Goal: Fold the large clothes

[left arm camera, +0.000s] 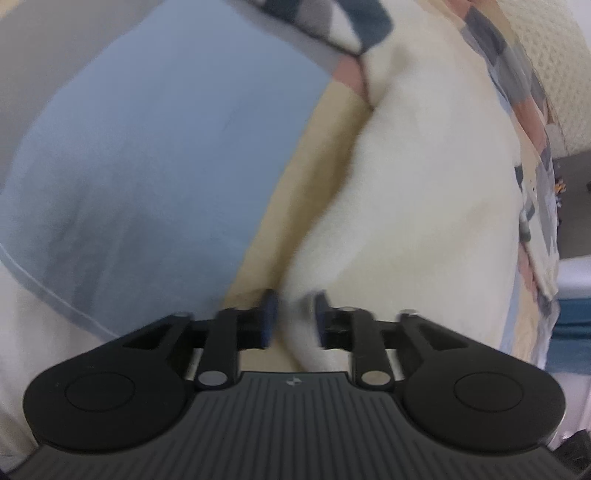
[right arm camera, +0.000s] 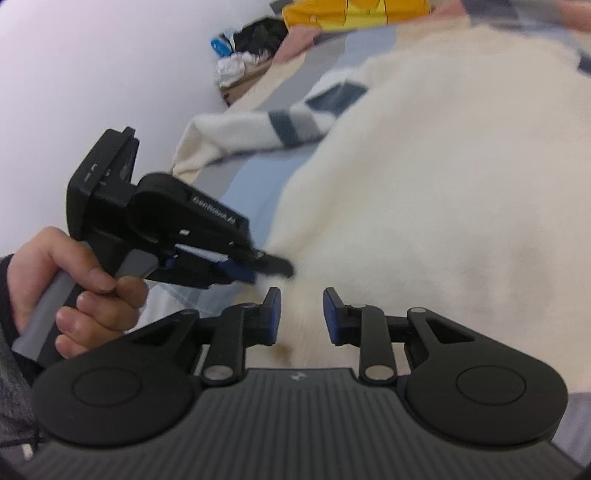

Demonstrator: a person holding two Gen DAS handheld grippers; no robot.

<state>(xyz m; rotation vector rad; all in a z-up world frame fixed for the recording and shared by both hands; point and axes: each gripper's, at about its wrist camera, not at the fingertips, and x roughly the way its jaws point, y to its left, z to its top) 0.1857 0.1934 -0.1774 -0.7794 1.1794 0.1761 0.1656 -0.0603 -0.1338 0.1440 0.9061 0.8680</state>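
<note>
A large cream fuzzy garment (left arm camera: 406, 192) lies spread over a bed and fills the right half of the left wrist view. Its checked blue and grey sleeve (left arm camera: 332, 26) lies at the top. My left gripper (left arm camera: 294, 319) is open, with a fold of the cream fabric standing between its blue pads (left arm camera: 269, 317) and not pinched. In the right wrist view the same garment (right arm camera: 443, 184) stretches ahead, its checked sleeve (right arm camera: 295, 125) off to the left. My right gripper (right arm camera: 302, 317) hovers open over the near hem. The left gripper (right arm camera: 273, 271), held by a hand (right arm camera: 74, 288), touches the hem just left of it.
The bed cover (left arm camera: 147, 147) is patchwork in blue, beige and pink. A white wall (right arm camera: 92, 74) runs along the left. At the far end sit a yellow item (right arm camera: 354, 11) and a pile of dark and white things (right arm camera: 247, 44). A textured cream cloth (left arm camera: 561, 74) lies at the right.
</note>
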